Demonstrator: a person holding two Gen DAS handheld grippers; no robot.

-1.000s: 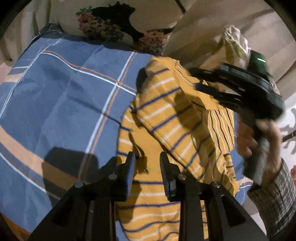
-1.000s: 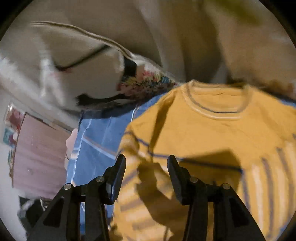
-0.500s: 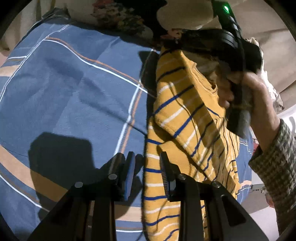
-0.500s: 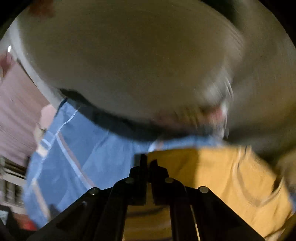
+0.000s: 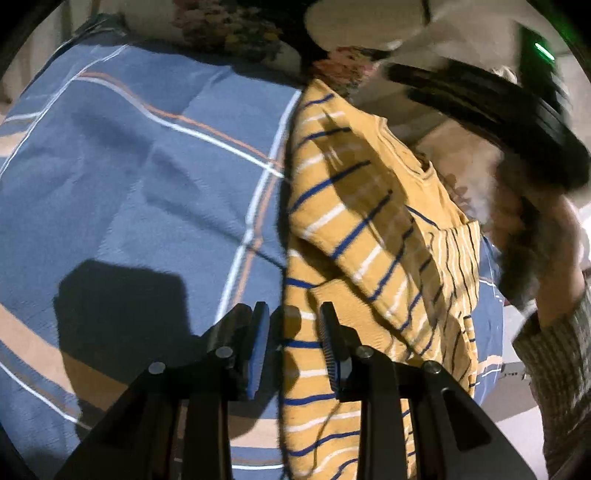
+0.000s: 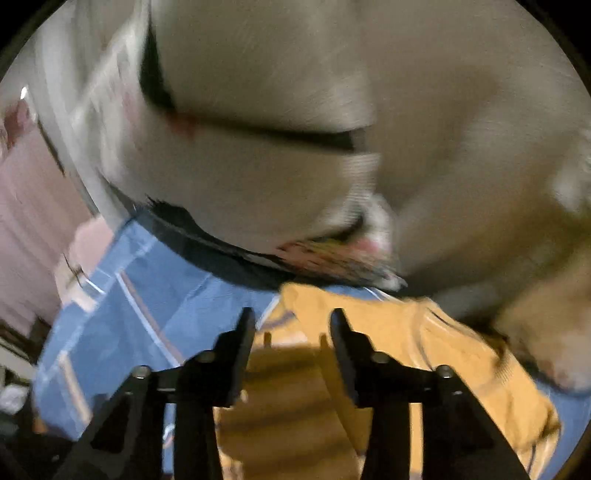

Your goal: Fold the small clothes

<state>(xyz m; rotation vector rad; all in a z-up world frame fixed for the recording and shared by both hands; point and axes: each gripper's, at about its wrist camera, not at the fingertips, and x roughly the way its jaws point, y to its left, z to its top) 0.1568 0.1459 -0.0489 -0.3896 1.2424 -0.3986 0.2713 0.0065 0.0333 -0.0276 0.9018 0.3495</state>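
Observation:
A yellow sweater (image 5: pixel 354 236) with blue and white stripes lies on the blue plaid bed sheet (image 5: pixel 140 177), one sleeve folded slantwise across its body. My left gripper (image 5: pixel 293 332) hovers over the sweater's left edge, its jaws a little apart with no cloth pinched. My right gripper (image 5: pixel 402 83) shows blurred at the upper right, above the sweater's collar end, held by a hand (image 5: pixel 546 258). In the right wrist view the right gripper (image 6: pixel 291 321) is opening, with nothing between its fingers; the sweater (image 6: pixel 399 354) lies below it.
A floral-edged cream pillow (image 5: pixel 236 33) and another cream pillow (image 6: pixel 258 110) lie at the head of the bed behind the sweater. The person's checked sleeve (image 5: pixel 554 369) reaches in from the right. The sheet stretches wide to the sweater's left.
The right gripper, shut half a second ago at the sweater's top, now stands open and has lifted away to the right. The left gripper has sunk slightly toward the sweater's left edge.

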